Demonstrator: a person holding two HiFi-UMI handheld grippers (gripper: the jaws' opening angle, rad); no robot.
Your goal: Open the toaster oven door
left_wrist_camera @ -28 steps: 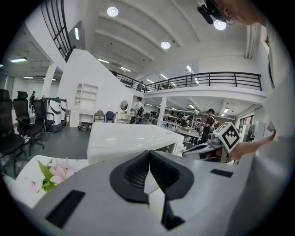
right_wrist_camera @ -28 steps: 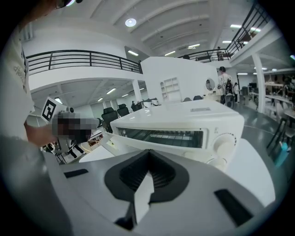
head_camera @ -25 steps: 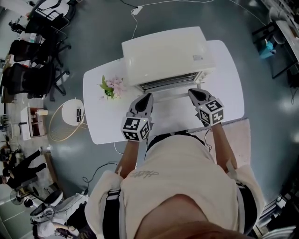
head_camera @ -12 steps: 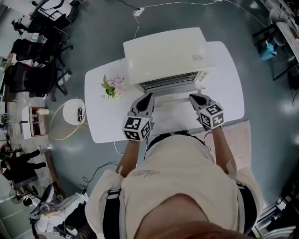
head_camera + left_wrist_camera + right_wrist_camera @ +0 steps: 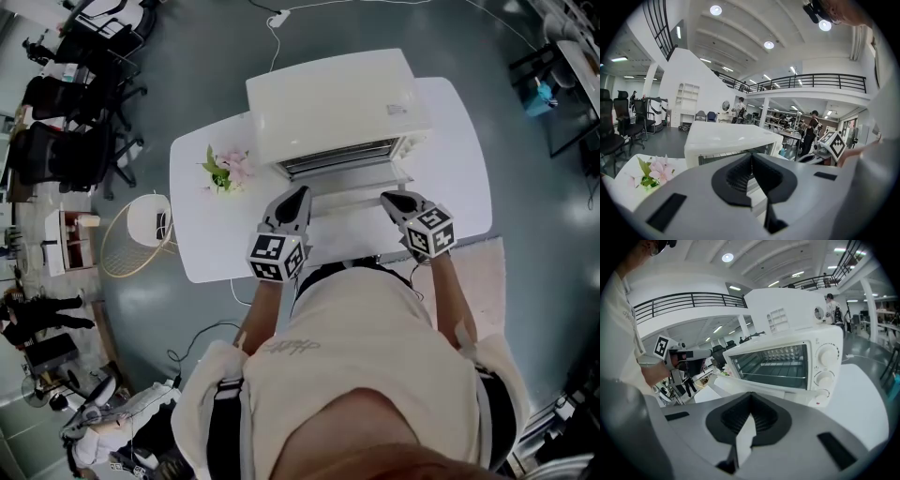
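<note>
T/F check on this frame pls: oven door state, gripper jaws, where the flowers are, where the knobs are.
1. The white toaster oven has its glass door folded down, open. True.
2. The left hand-held gripper has its jaws wide apart. False: they are together, and so are those of the right hand-held gripper.
3. The pink flowers with green leaves lie on the white table, on the left hand-held gripper's side of the oven. True.
4. The round white knobs sit at the left of the oven's front. False: they are at its right end.
</note>
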